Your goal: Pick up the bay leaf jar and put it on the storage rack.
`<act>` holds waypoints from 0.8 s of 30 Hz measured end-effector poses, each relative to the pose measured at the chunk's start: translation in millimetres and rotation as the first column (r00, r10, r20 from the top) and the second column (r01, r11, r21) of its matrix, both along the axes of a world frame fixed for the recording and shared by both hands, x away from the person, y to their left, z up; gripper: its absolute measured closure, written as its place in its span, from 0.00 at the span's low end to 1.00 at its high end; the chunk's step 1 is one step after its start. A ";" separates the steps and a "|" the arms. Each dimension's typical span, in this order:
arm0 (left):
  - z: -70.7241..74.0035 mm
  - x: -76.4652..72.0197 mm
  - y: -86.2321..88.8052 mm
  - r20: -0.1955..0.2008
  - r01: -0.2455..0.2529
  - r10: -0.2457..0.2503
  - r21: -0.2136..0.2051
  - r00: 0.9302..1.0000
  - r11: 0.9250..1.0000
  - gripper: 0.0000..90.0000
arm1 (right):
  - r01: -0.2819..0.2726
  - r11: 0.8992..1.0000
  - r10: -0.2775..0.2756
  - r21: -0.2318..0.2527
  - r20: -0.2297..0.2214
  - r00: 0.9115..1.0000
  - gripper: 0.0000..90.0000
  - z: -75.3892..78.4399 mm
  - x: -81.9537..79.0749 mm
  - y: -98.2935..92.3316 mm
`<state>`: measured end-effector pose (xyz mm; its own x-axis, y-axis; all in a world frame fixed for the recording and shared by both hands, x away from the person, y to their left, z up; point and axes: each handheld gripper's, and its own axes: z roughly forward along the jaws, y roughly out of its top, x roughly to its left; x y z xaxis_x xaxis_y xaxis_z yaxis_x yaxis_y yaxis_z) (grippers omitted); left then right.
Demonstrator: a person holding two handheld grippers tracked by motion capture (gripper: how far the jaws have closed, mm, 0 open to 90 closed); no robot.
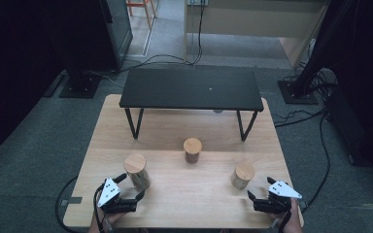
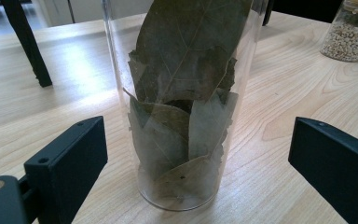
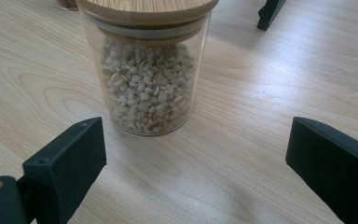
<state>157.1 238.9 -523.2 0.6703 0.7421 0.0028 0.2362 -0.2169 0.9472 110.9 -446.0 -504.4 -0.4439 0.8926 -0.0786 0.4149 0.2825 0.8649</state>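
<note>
The left gripper (image 1: 126, 191) stands with jaws wide either side of the tall clear glass jar of dried leaves (image 2: 182, 102); a careless close could tip it. The right gripper (image 1: 262, 198), jaws also wide, faces the short glass jar of pale grains with a bamboo lid (image 3: 147, 70), probably not yet within reach, on the light wooden table (image 1: 194, 194).

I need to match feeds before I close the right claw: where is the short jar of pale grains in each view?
High view: grain jar at table's right front, just ahead of the right claw.
Left gripper view: top right corner, behind the leaf jar.
Right gripper view: centre top, ahead of the open jaws.
Shared landmark: black shelf leg.
</note>
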 end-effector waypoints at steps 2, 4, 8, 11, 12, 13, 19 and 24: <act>0.3 -0.5 -1.3 0.001 -0.008 0.008 0.004 1.000 1.000 0.05 | -0.001 1.000 0.001 -0.002 0.000 1.000 0.05 -0.1 0.2 0.5; 1.1 0.3 -3.0 -0.004 -0.011 0.011 0.007 1.000 1.000 0.05 | 0.001 1.000 -0.001 -0.005 -0.001 1.000 0.05 0.0 0.1 1.3; 2.3 0.9 -5.1 -0.008 -0.013 0.013 0.015 1.000 1.000 0.05 | -0.002 1.000 0.002 -0.003 -0.001 1.000 0.05 -0.1 -0.1 0.8; 2.8 1.1 -6.0 -0.012 -0.016 0.017 0.017 1.000 1.000 0.05 | -0.007 1.000 0.007 -0.008 -0.001 1.000 0.05 -0.1 0.5 0.9; 2.8 0.7 -6.2 -0.012 -0.018 0.019 0.016 1.000 1.000 0.05 | -0.007 1.000 0.007 -0.008 -0.001 1.000 0.05 -0.1 0.5 0.9; 2.7 0.4 -6.2 -0.012 -0.019 0.019 0.016 1.000 1.000 0.05 | -0.008 1.000 0.008 -0.012 -0.002 1.000 0.05 0.0 0.7 1.6; 2.0 1.7 -4.3 -0.014 -0.018 0.017 -0.010 1.000 1.000 0.05 | -0.009 1.000 0.009 -0.021 -0.003 1.000 0.05 0.3 0.4 3.3; 0.0 2.5 1.7 -0.012 -0.016 0.015 -0.065 1.000 0.998 0.05 | -0.011 1.000 0.011 -0.022 -0.005 1.000 0.05 0.6 0.6 3.4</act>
